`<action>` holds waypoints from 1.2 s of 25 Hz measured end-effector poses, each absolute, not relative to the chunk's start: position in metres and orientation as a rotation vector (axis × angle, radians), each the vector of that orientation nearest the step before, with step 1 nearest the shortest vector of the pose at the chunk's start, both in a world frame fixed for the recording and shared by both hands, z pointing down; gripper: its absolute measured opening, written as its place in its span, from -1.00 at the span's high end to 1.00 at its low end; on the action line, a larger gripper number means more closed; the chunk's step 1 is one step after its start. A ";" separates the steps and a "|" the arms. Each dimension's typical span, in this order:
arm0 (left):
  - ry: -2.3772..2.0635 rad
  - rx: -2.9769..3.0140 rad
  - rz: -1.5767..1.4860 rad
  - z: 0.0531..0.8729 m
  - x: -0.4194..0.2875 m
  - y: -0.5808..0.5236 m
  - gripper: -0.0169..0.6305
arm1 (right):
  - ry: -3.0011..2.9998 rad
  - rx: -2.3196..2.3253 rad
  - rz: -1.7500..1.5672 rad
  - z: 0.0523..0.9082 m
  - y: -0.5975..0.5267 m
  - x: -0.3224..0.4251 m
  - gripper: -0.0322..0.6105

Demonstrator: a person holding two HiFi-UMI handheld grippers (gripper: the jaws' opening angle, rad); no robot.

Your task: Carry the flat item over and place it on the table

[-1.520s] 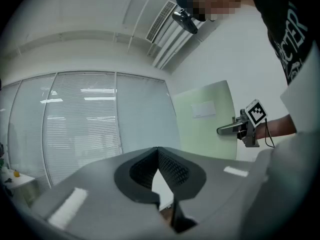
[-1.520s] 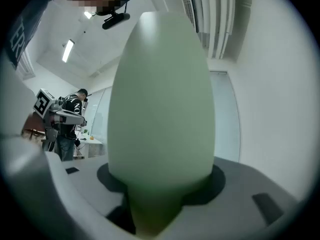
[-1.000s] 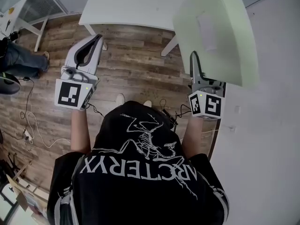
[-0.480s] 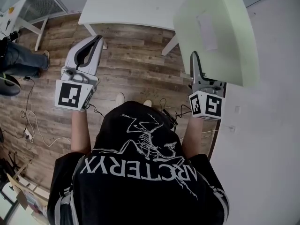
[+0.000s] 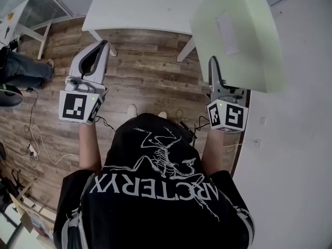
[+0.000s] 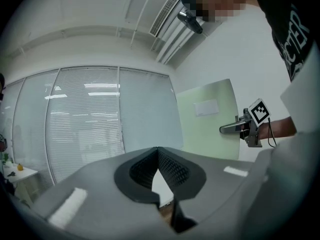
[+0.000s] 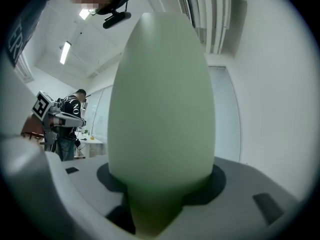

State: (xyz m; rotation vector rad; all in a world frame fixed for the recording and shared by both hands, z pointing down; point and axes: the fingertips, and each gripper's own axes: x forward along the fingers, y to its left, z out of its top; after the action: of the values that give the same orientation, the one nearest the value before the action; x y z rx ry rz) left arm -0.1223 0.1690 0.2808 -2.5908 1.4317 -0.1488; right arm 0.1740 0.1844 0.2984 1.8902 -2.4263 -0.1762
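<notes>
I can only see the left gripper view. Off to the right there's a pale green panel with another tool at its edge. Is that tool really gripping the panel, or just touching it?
Observer: It is gripping. In the right gripper view, the right gripper has its jaws shut on the bottom edge of the green panel, which stands up between them.

Operator: Is there a table near it to put it on?

Observer: Yes. The head view shows a white table just ahead of the person, above the wood floor. The panel is held up at the table's right end and is not yet laid on it.
</notes>
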 end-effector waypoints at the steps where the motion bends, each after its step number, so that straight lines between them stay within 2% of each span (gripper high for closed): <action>1: 1.437 -2.588 -0.149 0.281 -0.120 0.168 0.93 | -2.429 1.887 -0.170 0.299 0.183 0.177 0.08; 16: 1.482 -2.547 -0.168 0.298 -0.092 0.122 0.93 | -2.460 1.803 -0.207 0.310 0.118 0.187 0.08; 22: 1.433 -2.587 -0.281 0.319 -0.143 -0.033 0.93 | -2.447 1.790 -0.166 0.313 -0.032 0.120 0.08; 30: 1.359 -2.664 -0.245 0.308 -0.169 -0.151 0.92 | -2.404 1.861 -0.175 0.295 -0.132 0.079 0.08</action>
State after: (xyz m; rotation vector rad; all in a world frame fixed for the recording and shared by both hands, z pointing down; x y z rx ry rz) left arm -0.1694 -0.1513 0.3082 -2.6643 1.3595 -0.2454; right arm 0.0791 -0.1324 0.2948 1.8610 -2.4043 -0.1745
